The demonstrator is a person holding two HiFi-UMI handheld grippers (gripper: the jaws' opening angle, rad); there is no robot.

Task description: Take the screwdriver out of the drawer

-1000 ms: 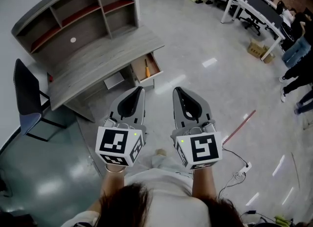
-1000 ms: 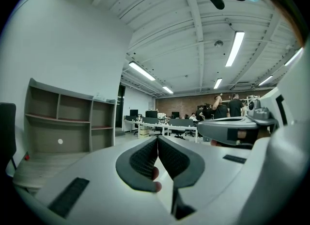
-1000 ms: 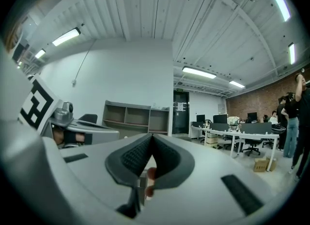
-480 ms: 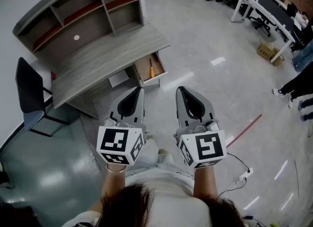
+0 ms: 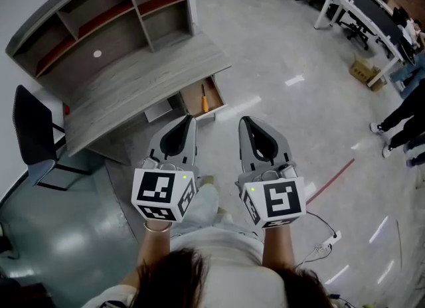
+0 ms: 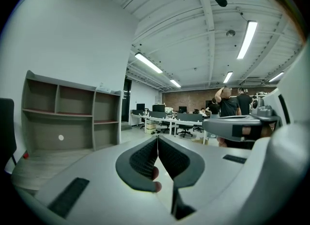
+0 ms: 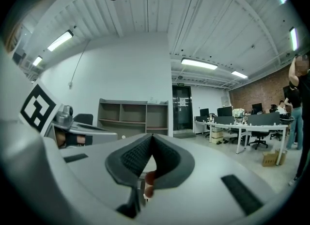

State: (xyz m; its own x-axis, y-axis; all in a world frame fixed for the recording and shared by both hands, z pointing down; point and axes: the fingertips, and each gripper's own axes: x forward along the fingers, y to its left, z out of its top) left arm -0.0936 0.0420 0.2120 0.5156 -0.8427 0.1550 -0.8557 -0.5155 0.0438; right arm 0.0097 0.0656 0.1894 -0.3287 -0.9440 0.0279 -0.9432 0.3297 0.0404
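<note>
Ahead of the jaws and slightly to their left stands a pale grey wood-grain desk [image 5: 143,84], with a grey open shelf unit [image 5: 113,18] along its far edge. A black office chair [image 5: 30,131] sits further left. Far ahead to the right run long white workbenches [image 5: 339,1], with a brown cardboard box [image 5: 364,71] near them. A thin red floor line [image 5: 330,172] lies to the right of the jaws.

Grey left tongs [image 5: 190,121] and right tongs [image 5: 242,121] bear black-and-white marker cubes [image 5: 163,196].

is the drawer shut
No, the drawer stands pulled out from under the desk, with the screwdriver lying in it.
</note>
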